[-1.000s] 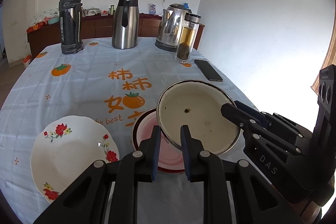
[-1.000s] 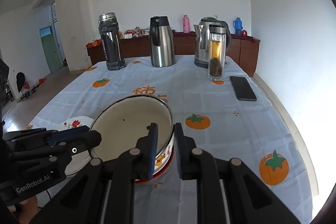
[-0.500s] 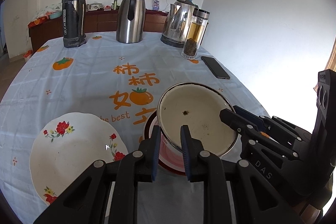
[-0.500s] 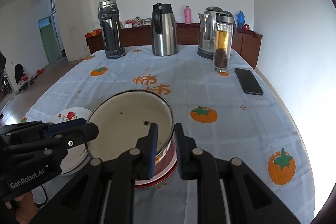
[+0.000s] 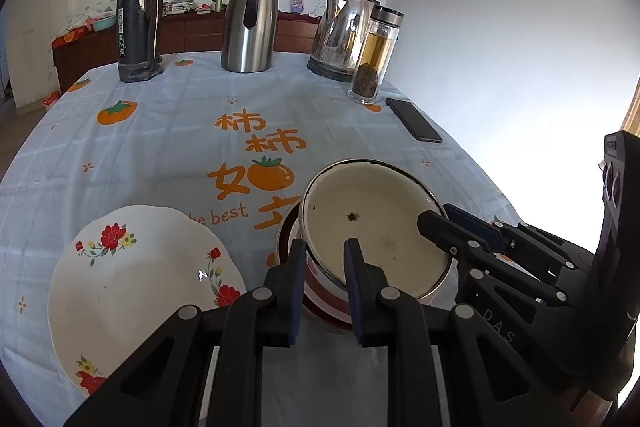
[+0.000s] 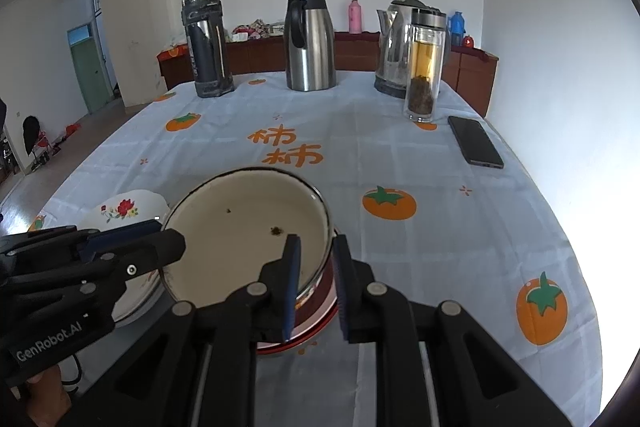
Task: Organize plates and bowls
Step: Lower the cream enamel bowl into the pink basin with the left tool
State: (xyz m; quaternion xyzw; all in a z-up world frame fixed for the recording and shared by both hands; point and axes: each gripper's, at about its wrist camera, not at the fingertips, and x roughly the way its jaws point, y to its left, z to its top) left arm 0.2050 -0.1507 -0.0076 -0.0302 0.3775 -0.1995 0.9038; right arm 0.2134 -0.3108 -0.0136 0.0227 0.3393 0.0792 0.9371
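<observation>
A cream enamel bowl (image 5: 376,223) with a dark rim is held tilted over a red-rimmed pink plate (image 5: 290,235). My left gripper (image 5: 322,259) is shut on the bowl's near rim. My right gripper (image 6: 316,259) is shut on the bowl's (image 6: 248,231) right rim, above the red-rimmed plate (image 6: 308,339). A white plate with red flowers (image 5: 132,287) lies to the left on the tablecloth; it also shows in the right wrist view (image 6: 128,205).
At the table's far end stand a dark thermos (image 5: 138,15), a steel jug (image 5: 250,21), an electric kettle (image 5: 344,33) and a glass tea bottle (image 5: 374,55). A black phone (image 5: 414,119) lies at the right. The table edge runs close on the right.
Both grippers have lowered and drawn the bowl slightly toward me, staying shut on its rim over the red-rimmed plate.
</observation>
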